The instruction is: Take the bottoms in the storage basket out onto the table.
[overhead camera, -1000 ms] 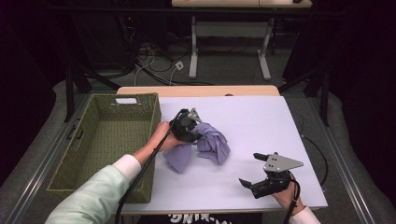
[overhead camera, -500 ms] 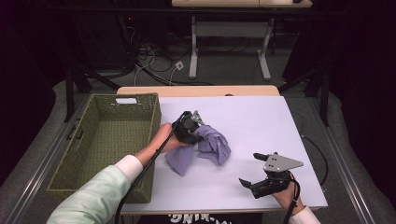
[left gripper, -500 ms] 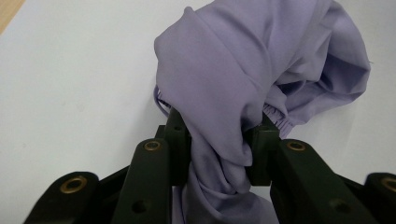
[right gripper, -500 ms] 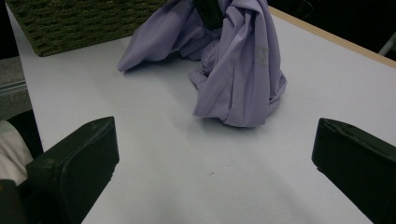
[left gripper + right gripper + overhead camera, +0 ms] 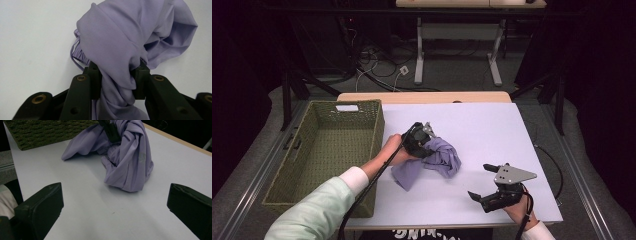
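A crumpled lilac cloth [image 5: 437,159] lies mid-table, partly lifted at its upper left. My left gripper [image 5: 424,141] is shut on a bunched fold of this cloth [image 5: 117,82], the black jaws pinching it from both sides. The rest of the cloth [image 5: 125,157] hangs and drapes onto the white table [image 5: 492,130]. My right gripper [image 5: 484,181] rests near the table's front right edge, open, with nothing between its wide-spread jaws; its own view faces the cloth from a short way off.
A green woven basket [image 5: 327,150], with nothing visible inside, stands at the table's left side, right next to the left hand. A wooden strip [image 5: 422,96] runs along the table's far edge. Cables and desk legs lie on the floor behind.
The left gripper has shifted slightly with the cloth, and the cloth's folds have moved a little to the right. The right gripper has stayed put.
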`<state>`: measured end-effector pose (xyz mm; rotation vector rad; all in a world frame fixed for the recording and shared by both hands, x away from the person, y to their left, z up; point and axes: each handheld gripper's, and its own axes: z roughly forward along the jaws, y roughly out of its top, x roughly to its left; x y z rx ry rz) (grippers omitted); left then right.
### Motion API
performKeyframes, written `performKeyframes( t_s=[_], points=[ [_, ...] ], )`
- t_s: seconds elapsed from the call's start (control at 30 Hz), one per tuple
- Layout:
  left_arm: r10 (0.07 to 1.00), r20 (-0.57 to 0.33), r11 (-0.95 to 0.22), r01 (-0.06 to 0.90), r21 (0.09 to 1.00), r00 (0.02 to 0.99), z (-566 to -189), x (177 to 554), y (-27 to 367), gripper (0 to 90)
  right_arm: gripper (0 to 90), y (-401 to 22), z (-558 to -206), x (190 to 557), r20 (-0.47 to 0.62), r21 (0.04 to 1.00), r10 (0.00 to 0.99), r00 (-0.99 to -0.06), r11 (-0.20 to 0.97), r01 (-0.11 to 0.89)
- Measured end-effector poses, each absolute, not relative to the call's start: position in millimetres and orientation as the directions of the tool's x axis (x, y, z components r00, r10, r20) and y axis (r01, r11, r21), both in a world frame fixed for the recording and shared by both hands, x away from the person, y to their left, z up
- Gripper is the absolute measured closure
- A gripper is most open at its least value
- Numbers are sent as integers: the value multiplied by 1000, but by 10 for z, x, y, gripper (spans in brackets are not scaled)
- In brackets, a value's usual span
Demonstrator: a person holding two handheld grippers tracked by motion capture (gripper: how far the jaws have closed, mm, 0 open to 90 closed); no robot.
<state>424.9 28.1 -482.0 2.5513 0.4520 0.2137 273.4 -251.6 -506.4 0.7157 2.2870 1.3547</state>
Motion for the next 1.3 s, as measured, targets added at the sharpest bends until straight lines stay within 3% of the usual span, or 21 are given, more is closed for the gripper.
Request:
performKeyframes(
  t_s=[0.4, 0.5, 0.77, 1.0, 1.3],
  points=[
    [318, 69, -823, 239, 516, 946, -4880, 4221, 115, 651, 4, -2514, -5064, 2736, -66, 886, 601, -797, 402, 230],
    [307, 83, -828, 223, 514, 948, -4869, 4211, 100, 569, 4, -2515, -5064, 2736, -65, 886, 600, -797, 402, 230],
    [310, 45, -830, 247, 500, 950, -4738, 4181, 137, 164, 4, -2523, -5060, 2732, -64, 886, 602, -796, 401, 232],
    [356, 52, -795, 273, 542, 933, -4549, 4101, 270, 48, 4, -2531, -5057, 2735, -66, 887, 603, -795, 400, 230],
    [403, 59, -777, 307, 550, 913, -4423, 3988, 504, 2, 3, -2523, -5055, 2728, -63, 886, 600, -797, 401, 232]
  ],
)
